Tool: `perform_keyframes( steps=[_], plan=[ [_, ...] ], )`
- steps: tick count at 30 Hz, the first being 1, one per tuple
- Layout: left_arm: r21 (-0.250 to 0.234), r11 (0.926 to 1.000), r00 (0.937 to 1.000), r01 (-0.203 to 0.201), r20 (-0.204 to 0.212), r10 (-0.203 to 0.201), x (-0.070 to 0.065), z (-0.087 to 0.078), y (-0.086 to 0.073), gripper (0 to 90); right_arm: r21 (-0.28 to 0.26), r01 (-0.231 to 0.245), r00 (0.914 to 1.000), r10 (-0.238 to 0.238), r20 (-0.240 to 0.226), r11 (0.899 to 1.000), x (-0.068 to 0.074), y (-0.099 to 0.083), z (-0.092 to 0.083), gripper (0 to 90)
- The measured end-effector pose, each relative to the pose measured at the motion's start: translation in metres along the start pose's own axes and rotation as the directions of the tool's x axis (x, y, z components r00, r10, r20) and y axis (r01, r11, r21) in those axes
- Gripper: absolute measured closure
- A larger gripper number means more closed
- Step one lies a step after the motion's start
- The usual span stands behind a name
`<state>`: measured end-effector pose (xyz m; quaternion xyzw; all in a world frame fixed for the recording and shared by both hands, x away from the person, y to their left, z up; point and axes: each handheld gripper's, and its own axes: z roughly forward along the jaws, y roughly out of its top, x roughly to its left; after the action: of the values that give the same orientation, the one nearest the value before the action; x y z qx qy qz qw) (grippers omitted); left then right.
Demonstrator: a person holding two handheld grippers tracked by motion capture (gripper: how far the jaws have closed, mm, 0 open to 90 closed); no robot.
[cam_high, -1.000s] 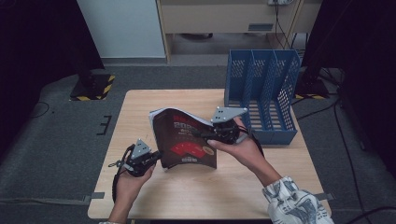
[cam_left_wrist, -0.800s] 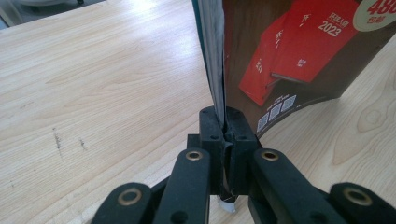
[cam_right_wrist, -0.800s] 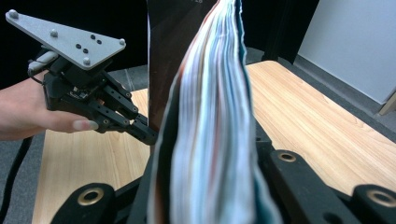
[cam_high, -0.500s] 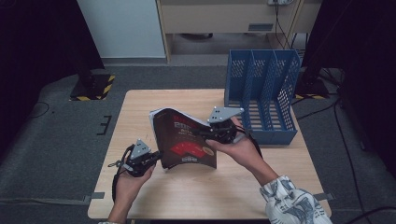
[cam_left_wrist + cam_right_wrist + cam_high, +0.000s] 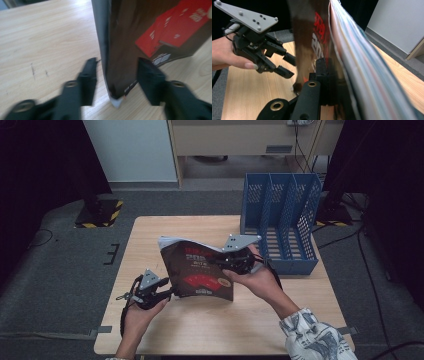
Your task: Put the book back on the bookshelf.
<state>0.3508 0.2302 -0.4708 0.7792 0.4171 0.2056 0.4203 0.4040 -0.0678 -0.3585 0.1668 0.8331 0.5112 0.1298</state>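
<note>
A thick book (image 5: 200, 272) with a dark brown cover and red graphics stands tilted on its lower edge above the wooden table (image 5: 150, 235). My right gripper (image 5: 222, 261) is shut on its upper right edge and has just closed tighter; one black jaw presses the cover (image 5: 312, 37), the other is hidden behind the pages. My left gripper (image 5: 169, 293) sits at the book's lower left corner, its jaws just opened. That corner of the book (image 5: 125, 37) stands between the left gripper's (image 5: 116, 75) pads without touching them. The left gripper (image 5: 289, 65) also shows open beyond the cover.
A blue three-slot file rack (image 5: 280, 220) stands at the table's back right corner, close behind my right hand. A yellow-and-black striped base (image 5: 100, 212) sits on the floor to the left. Bare tabletop (image 5: 37, 37) lies left of the book.
The left gripper's jaws have opened off the book's lower left corner. The book stays in the same place in the right gripper. Neither hand has shifted.
</note>
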Motion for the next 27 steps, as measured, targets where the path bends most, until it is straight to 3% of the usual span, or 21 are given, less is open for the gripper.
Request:
perform_keyframes(
  steps=[1,2,3,9,12,18,22,27],
  plan=[
    [0.0,1.0,1.0,0.0,0.0,0.0,0.0,0.0,0.0,42.9,0.0,0.0,1.0,0.0,0.0,1.0,0.0,0.0,0.0,87.0],
    [0.007,1.0,1.0,0.005,-0.007,-0.004,0.001,0.001,-0.001,42.9,0.002,0.001,1.0,-0.001,0.001,1.0,0.0,0.0,0.0,87.0],
    [0.016,0.9998,0.9999,0.011,-0.009,-0.011,0.002,0.004,-0.004,33.8,0.004,-0.002,1.0,0.002,0.009,1.0,0.0,0.0,0.001,87.0],
    [0.058,0.9973,0.9985,0.045,-0.033,-0.044,0.01,0.011,-0.012,18.6,0.007,-0.03,0.9995,0.03,0.012,1.0,-0.001,0.002,0.001,87.1],
    [0.086,0.9944,0.9974,0.062,-0.043,-0.058,0.011,0.014,-0.015,15.5,0.006,-0.043,0.999,0.043,0.014,0.999,-0.002,0.003,0.001,87.1],
    [0.088,0.9929,0.9959,0.079,-0.05,-0.075,0.016,0.014,-0.018,13.1,0.001,-0.05,0.9986,0.05,0.017,0.999,-0.001,0.005,0.0,87.1],
    [0.101,0.9925,0.9966,0.069,-0.051,-0.064,0.018,0.015,-0.021,4.4,0.001,-0.052,0.9984,0.052,0.023,0.999,-0.001,0.008,0.0,87.1],
    [0.117,0.9898,0.9948,0.081,-0.072,-0.073,0.02,0.017,-0.024,4.7,0.001,-0.05,0.998,0.05,0.038,0.999,-0.001,0.016,-0.001,87.2]
  ],
)
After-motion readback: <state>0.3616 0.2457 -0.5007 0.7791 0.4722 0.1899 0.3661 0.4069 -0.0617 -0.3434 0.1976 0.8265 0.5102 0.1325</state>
